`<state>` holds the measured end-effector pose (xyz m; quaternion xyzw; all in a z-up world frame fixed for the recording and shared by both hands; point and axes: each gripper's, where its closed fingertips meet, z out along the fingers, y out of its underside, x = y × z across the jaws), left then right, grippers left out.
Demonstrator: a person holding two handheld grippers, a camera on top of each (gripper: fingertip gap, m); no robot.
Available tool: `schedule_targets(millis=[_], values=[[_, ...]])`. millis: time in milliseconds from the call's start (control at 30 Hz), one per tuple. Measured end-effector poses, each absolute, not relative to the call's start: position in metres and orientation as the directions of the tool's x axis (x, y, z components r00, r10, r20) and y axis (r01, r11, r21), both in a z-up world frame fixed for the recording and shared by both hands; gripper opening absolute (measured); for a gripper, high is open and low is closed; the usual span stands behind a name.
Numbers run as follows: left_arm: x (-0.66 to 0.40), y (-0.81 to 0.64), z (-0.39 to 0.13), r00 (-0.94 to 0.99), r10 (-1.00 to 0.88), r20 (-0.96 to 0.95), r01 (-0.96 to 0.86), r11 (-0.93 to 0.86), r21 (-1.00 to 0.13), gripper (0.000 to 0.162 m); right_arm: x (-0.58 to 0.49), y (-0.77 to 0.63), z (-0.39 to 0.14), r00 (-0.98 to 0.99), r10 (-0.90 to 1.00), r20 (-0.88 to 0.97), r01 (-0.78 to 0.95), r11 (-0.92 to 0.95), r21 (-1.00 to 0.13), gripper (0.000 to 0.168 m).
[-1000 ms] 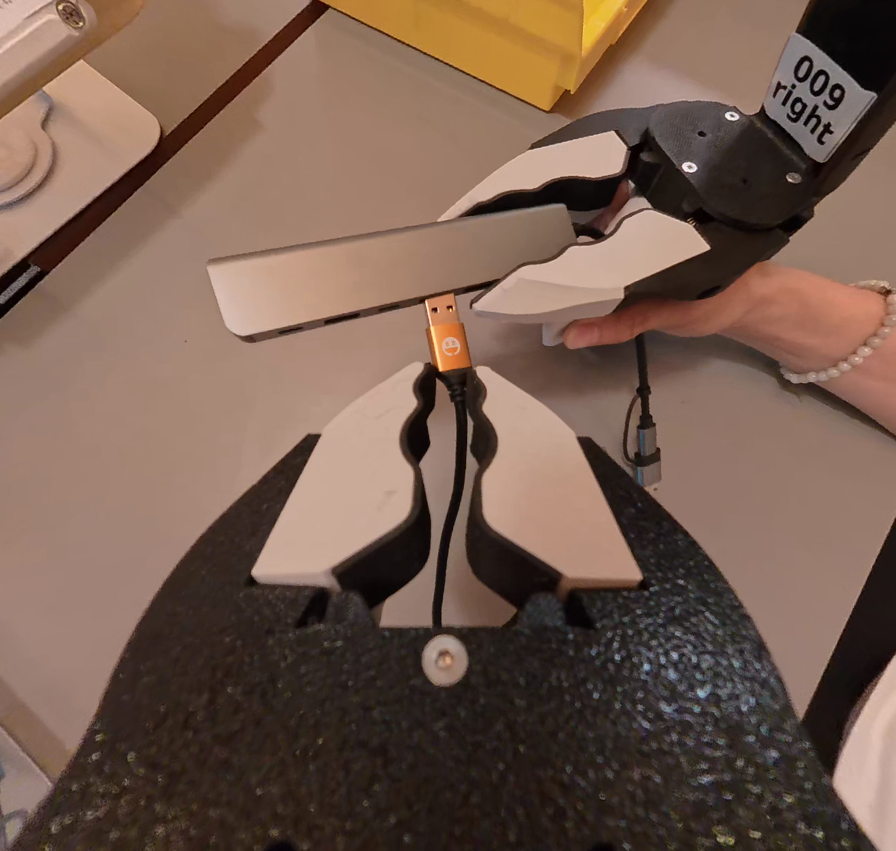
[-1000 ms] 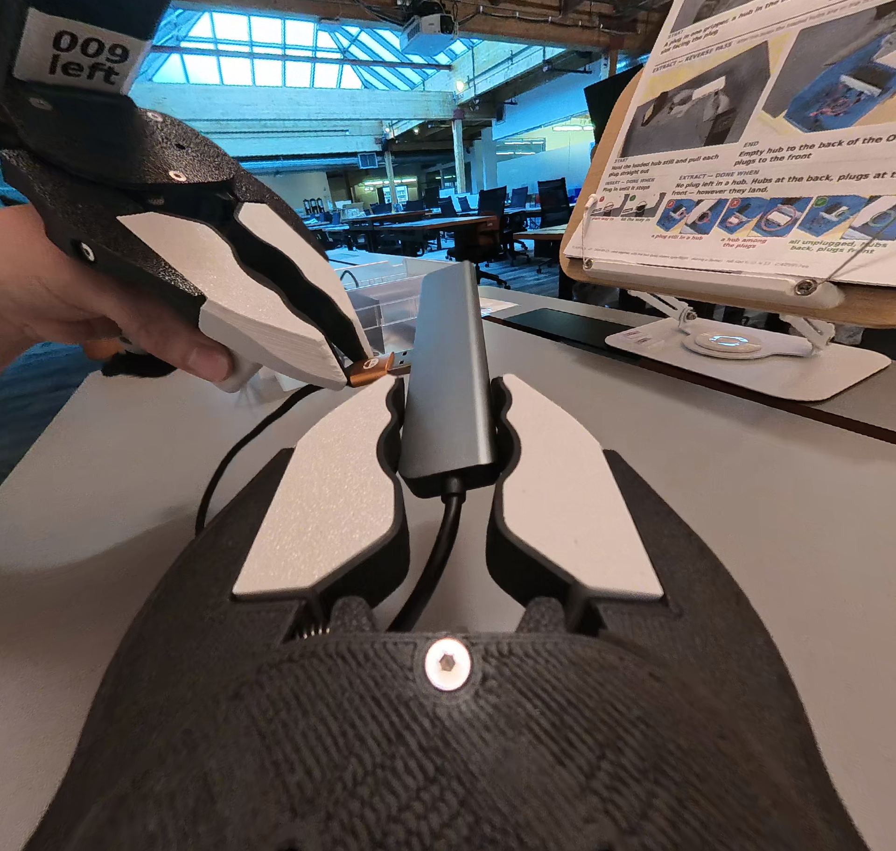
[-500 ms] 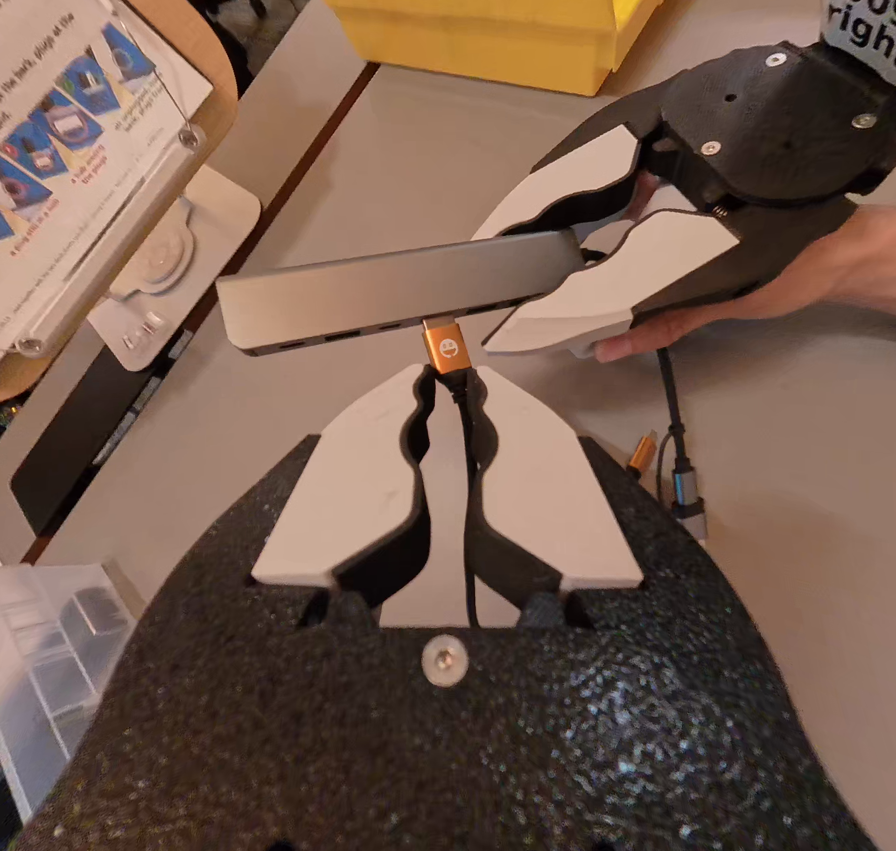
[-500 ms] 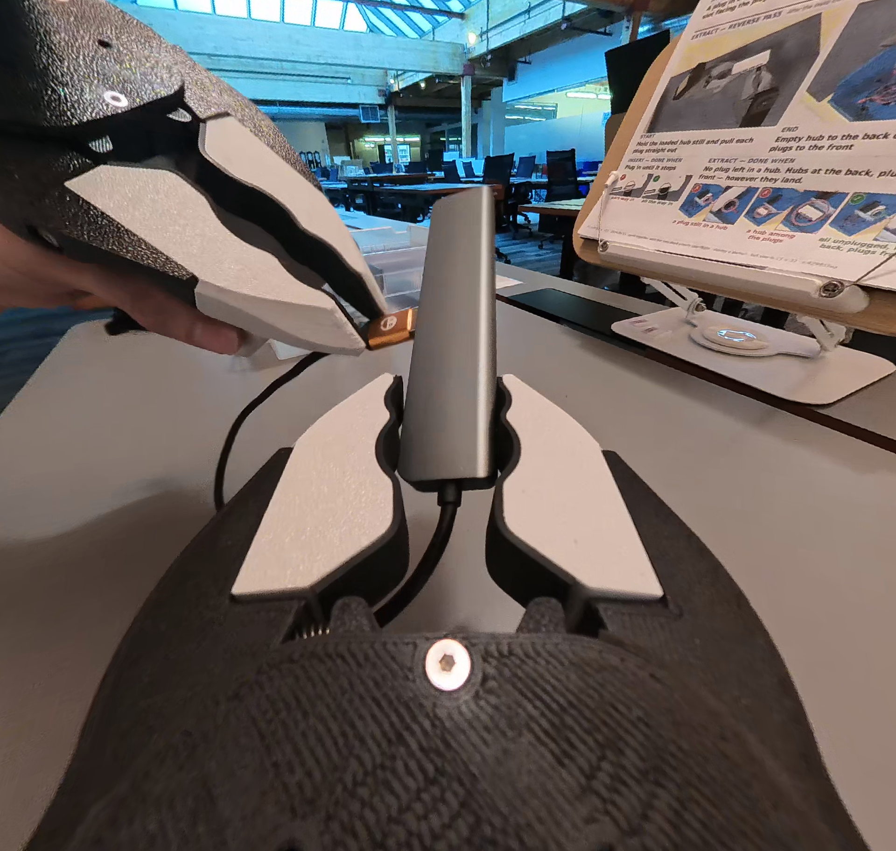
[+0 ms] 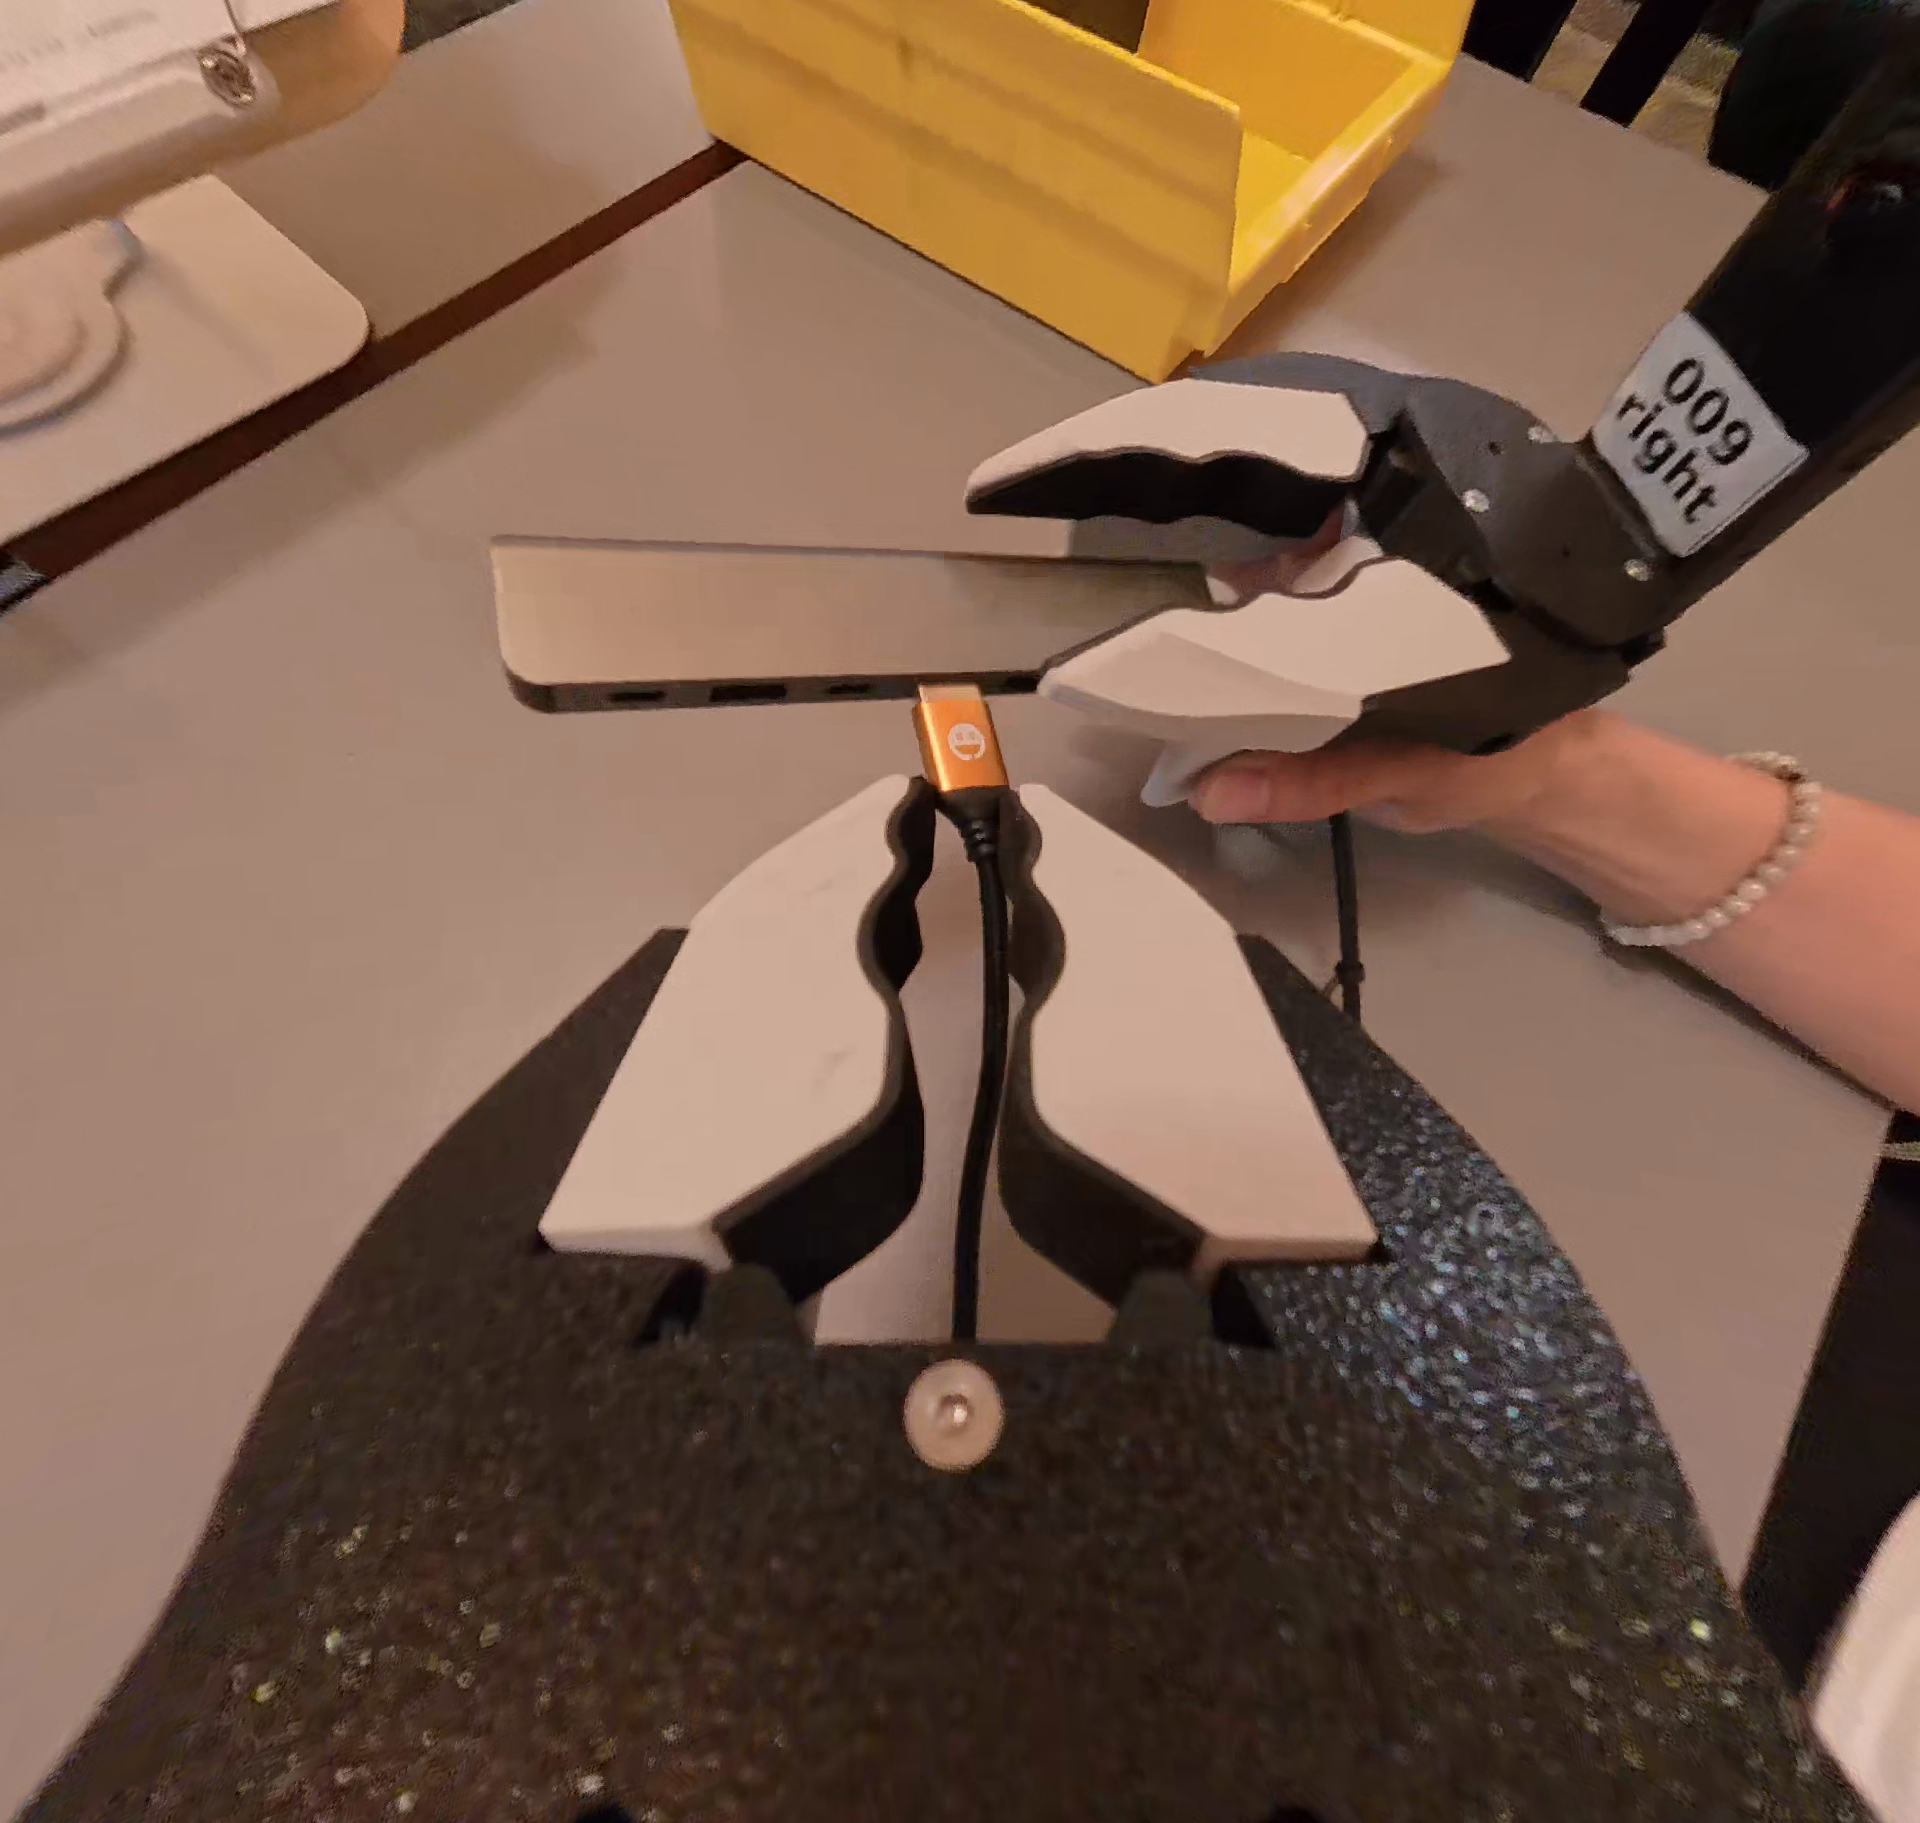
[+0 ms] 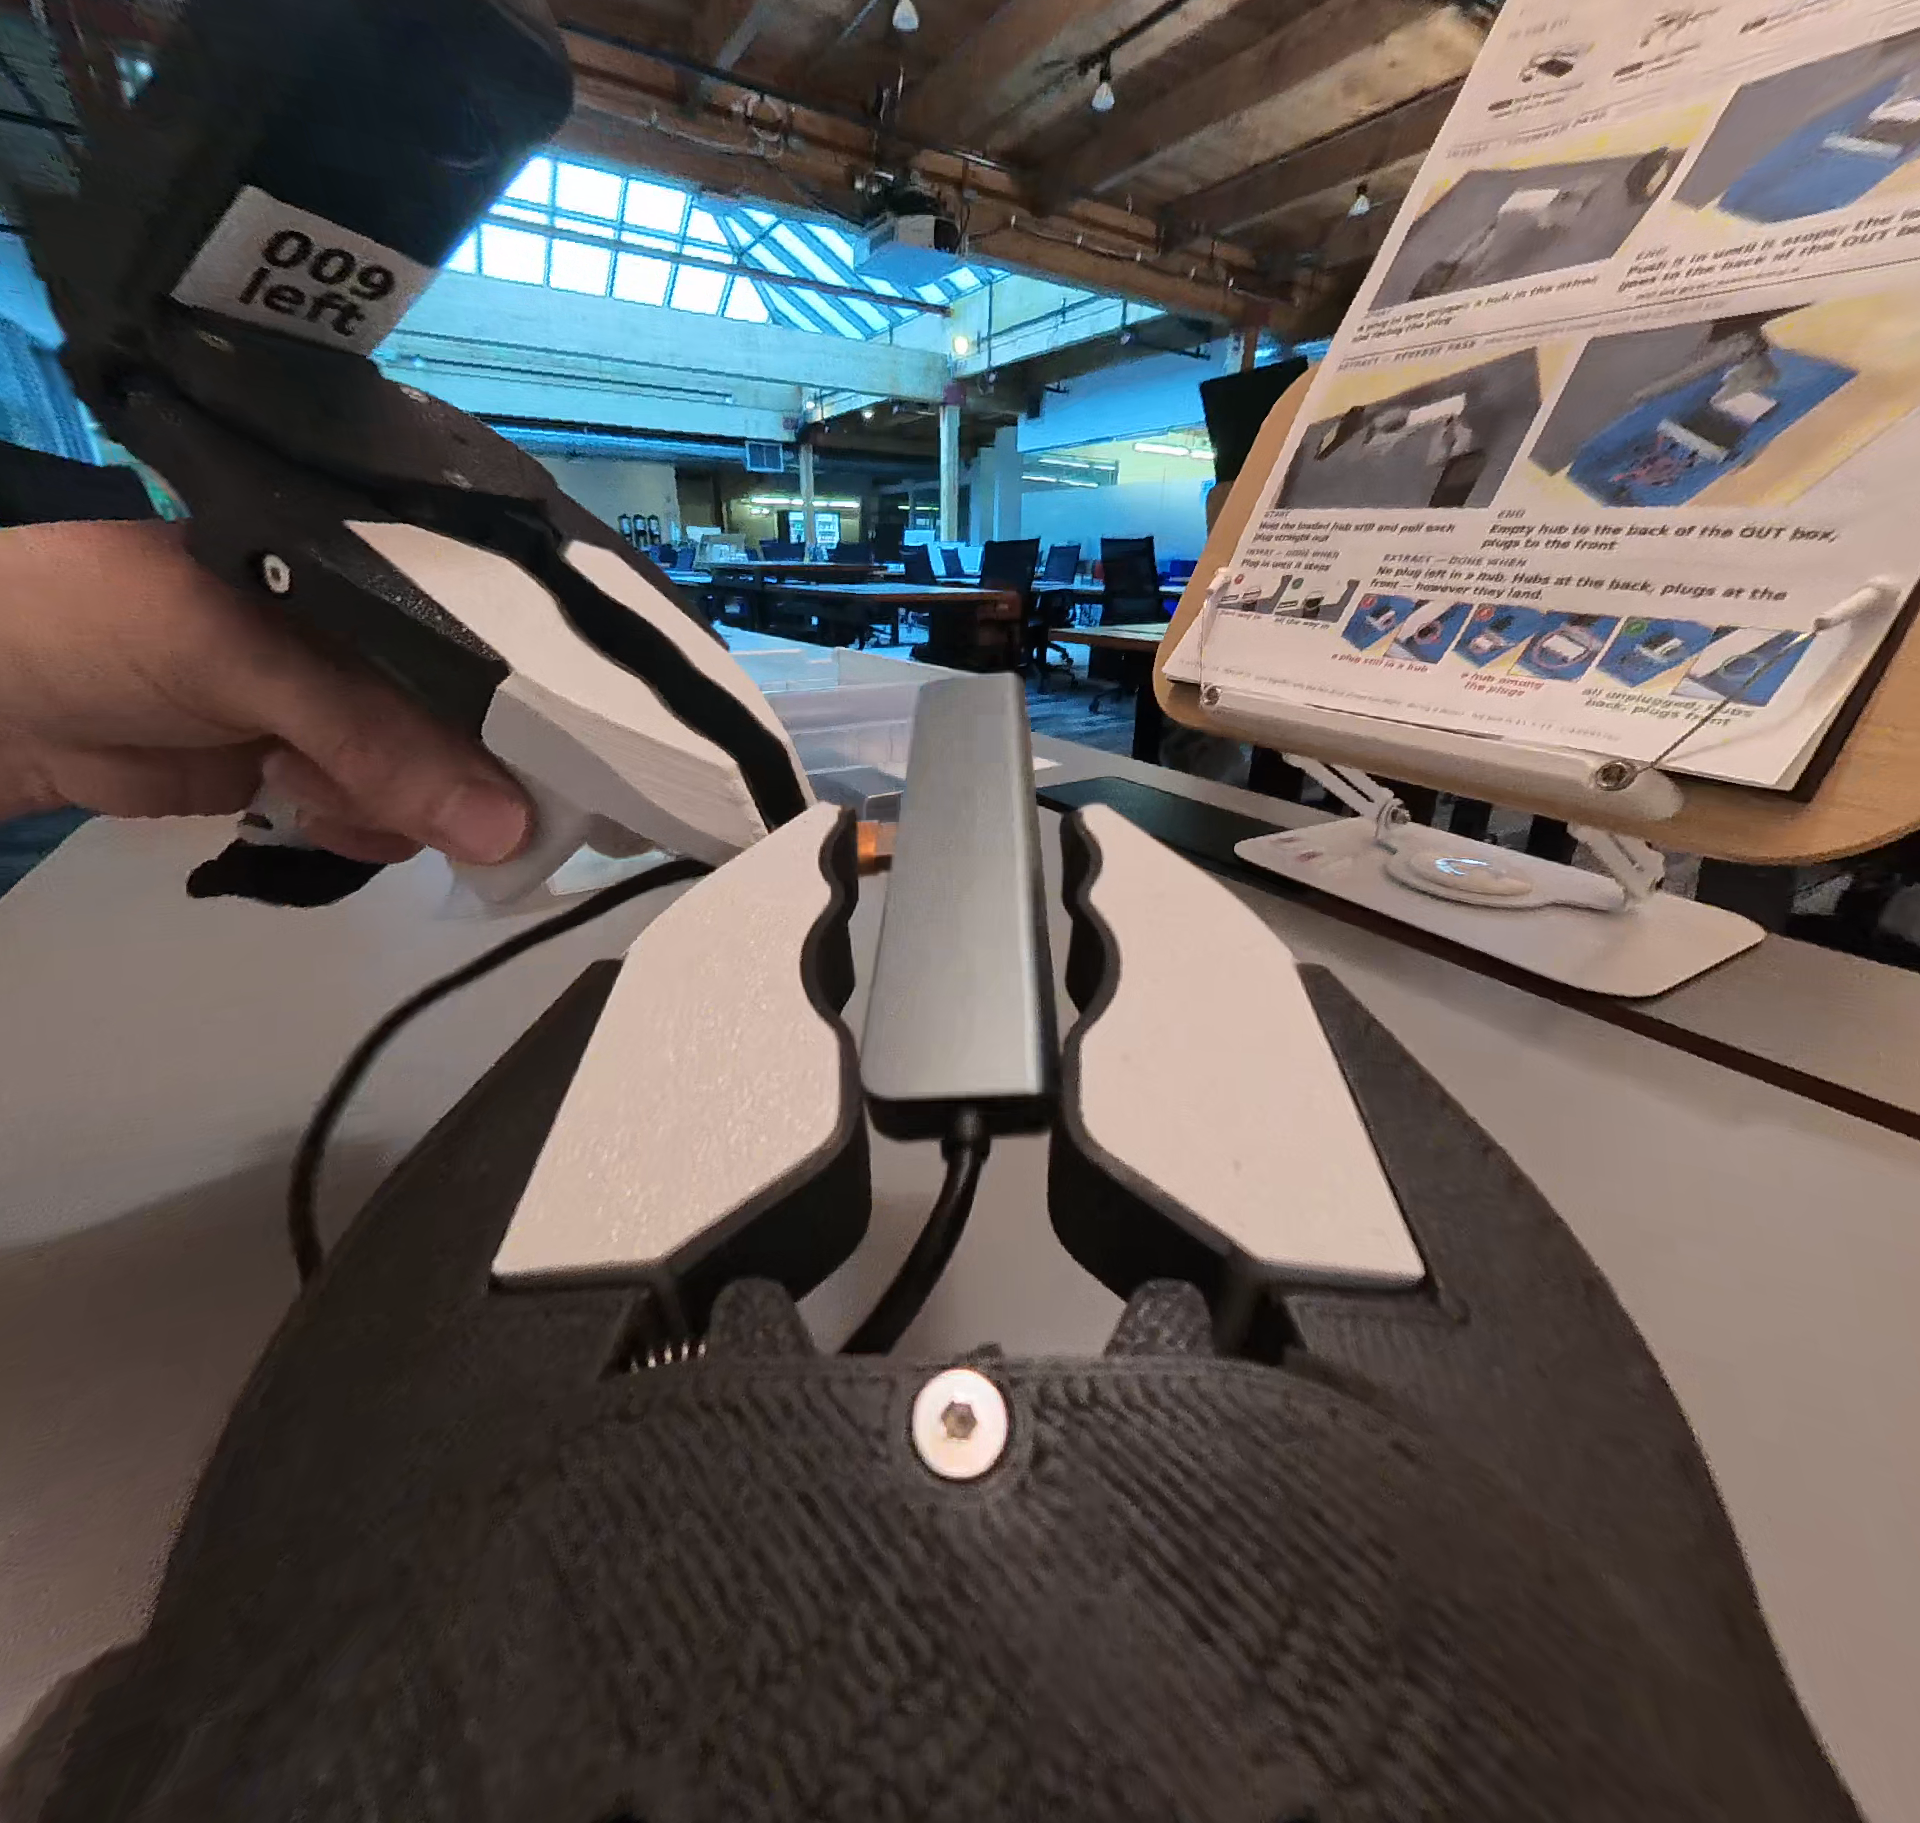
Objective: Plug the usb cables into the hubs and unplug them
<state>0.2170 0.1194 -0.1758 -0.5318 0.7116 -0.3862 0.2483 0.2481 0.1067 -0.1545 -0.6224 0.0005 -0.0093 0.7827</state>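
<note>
A flat grey USB hub (image 5: 831,615) is held level above the table by my right gripper (image 5: 1013,594), which is shut on its right end. My left gripper (image 5: 966,807) is shut on the black cable just behind an orange USB plug (image 5: 958,750). The plug's metal tip sits in a port on the hub's near edge, with a short strip of metal showing. In the right wrist view the hub (image 6: 961,890) stands edge-up between my right gripper's fingers (image 6: 956,823). The left gripper (image 6: 784,823) meets it from the left, with the orange plug (image 6: 871,843) mostly hidden.
A yellow bin (image 5: 1039,132) stands behind the hub. A wooden stand with an instruction sheet (image 6: 1558,526) and its white base (image 5: 156,319) are at the table's left side. The hub's own black cable (image 5: 1345,900) hangs down. A clear plastic box (image 6: 831,713) lies beyond. About 4 cm separates my left fingertips from my right.
The plug went from just outside the port into it. Half a second ago it was in up to the orange shell; now a little metal shows. Both grippers have shifted and turned together.
</note>
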Motion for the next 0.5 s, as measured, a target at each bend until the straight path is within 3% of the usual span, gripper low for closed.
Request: schedule_targets(millis=[500], values=[[0.219,0.122,-0.155,-0.266,-0.953,0.147,-0.507,0.008,-0.862,0.01,0.253,0.107,-0.155,0.999,-0.03,-0.016,-0.009,0.218,-0.976,0.052]])
